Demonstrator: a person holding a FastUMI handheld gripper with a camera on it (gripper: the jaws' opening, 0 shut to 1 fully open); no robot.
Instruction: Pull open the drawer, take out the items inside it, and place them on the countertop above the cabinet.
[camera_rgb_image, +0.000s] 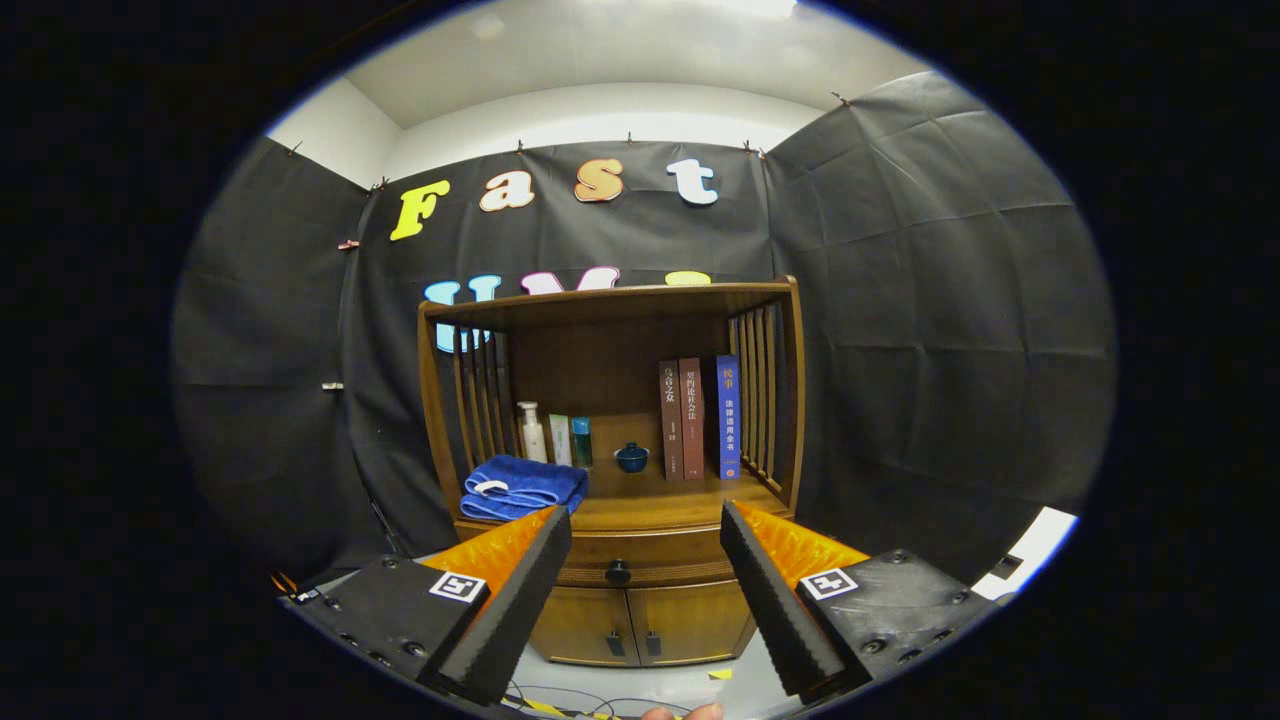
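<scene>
A wooden cabinet (610, 480) stands ahead of me against the black cloth wall. Its drawer (640, 556) is closed, with a dark round knob (618, 572) at the middle, seen in the gap between my fingers and beyond them. Nothing of the drawer's contents shows. The countertop (660, 505) lies just above the drawer, under an open shelf hood. My gripper (645, 525) is open, its two black foam-padded fingers (520, 600) spread wide and holding nothing, some way short of the cabinet.
On the countertop lie a folded blue towel (522, 487), bottles (533, 432), a small dark blue cup (631, 457) and three upright books (697, 418). Two lower doors (640, 625) sit under the drawer. Cables and yellow tape (560, 705) lie on the floor; a fingertip (685, 712) shows below.
</scene>
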